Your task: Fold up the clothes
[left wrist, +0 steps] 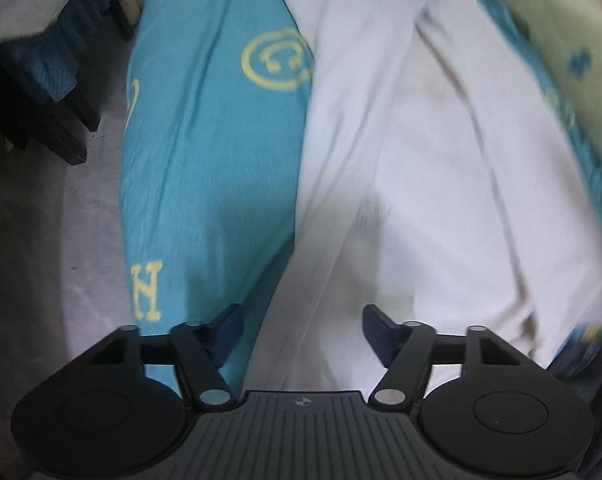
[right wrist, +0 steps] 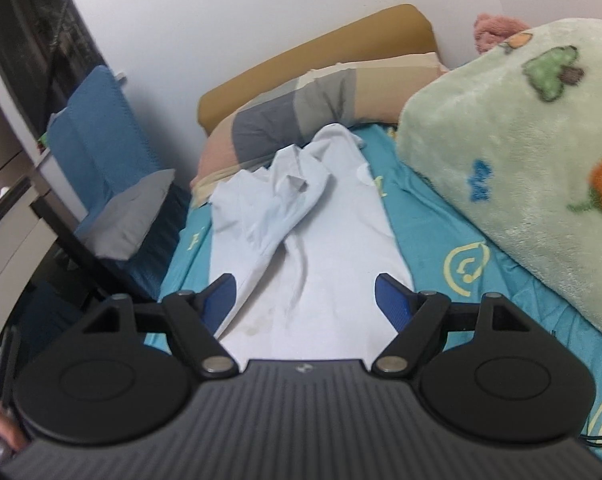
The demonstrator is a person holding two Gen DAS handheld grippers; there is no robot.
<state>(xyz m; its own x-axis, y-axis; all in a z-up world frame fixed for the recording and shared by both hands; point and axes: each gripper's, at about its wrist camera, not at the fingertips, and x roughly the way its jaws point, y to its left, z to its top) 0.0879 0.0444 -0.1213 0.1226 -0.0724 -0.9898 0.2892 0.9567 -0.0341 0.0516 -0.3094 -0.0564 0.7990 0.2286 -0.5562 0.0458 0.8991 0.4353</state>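
Turquoise bedding with yellow printed symbols, the bed sheet (right wrist: 433,240), fills the middle of both views, with a pale wall across the top of the right wrist view. On it lies a long white garment (right wrist: 313,240), its long axis running from the lower centre of that frame up toward the upper centre, where a rumpled, collar-like end points at the pillows. In the left wrist view the same garment (left wrist: 413,152) runs as a wide band from bottom centre to the top edge, with lengthwise creases.

A large green fleece blanket (right wrist: 521,152) with cartoon prints is heaped at the right of the frame, just beside the garment's right edge. A grey, beige and pink pillow (right wrist: 301,112) lies across the head of the bed, touching the garment's far end, with a tan headboard (right wrist: 321,52) behind it. A blue chair (right wrist: 101,152) stands at the left, beside the bed.

The right tool (right wrist: 305,300) has its fingers spread wide over the garment's near end, gripping nothing. The left tool (left wrist: 301,332) is likewise spread wide and empty, straddling the garment's left edge.
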